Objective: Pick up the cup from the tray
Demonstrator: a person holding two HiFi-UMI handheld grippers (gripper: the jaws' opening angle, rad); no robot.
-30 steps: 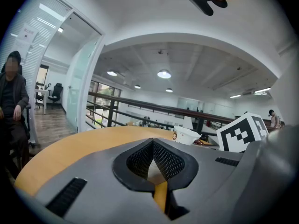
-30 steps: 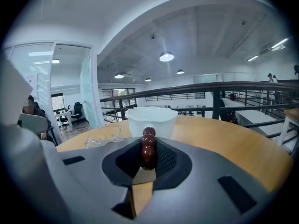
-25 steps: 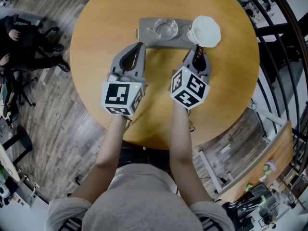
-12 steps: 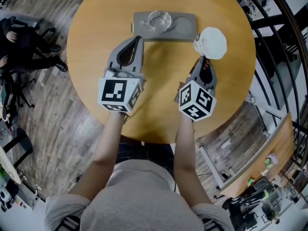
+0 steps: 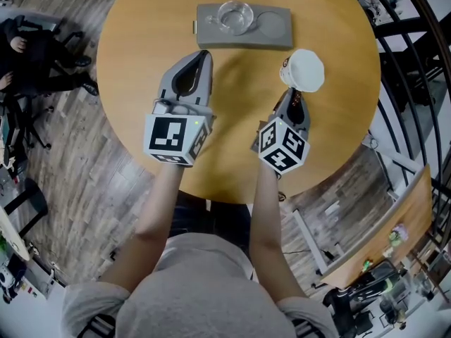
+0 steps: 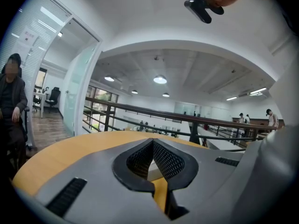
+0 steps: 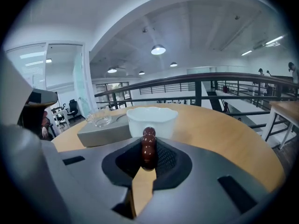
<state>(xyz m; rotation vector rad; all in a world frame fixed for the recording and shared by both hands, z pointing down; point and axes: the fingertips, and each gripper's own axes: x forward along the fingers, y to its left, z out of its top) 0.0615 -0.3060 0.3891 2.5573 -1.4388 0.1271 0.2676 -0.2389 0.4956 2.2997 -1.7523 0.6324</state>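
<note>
while the right gripper [image 5: 294, 94] holds it, the cup [image 5: 304, 68] is upright.

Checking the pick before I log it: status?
Right tool shut on handle of white cup. Left tool shut, empty. Cup off tray, over table. Nothing in the way; glass dish on tray.

The left forearm [image 5: 158, 203] and right forearm [image 5: 262, 206] both reach forward, bare from the short sleeves down, and run roughly parallel. The left gripper [image 5: 204, 53] points ahead and close to level. Its jaws meet at the tips with nothing between them, and its marker cube [image 5: 176, 138] sits at the wrist end. The right gripper [image 5: 292, 94] points ahead and tips somewhat downward, with its own cube [image 5: 282, 145] turned corner-up. Its jaws are closed on the brown handle [image 7: 148, 148] of the cup [image 5: 304, 69].
</note>
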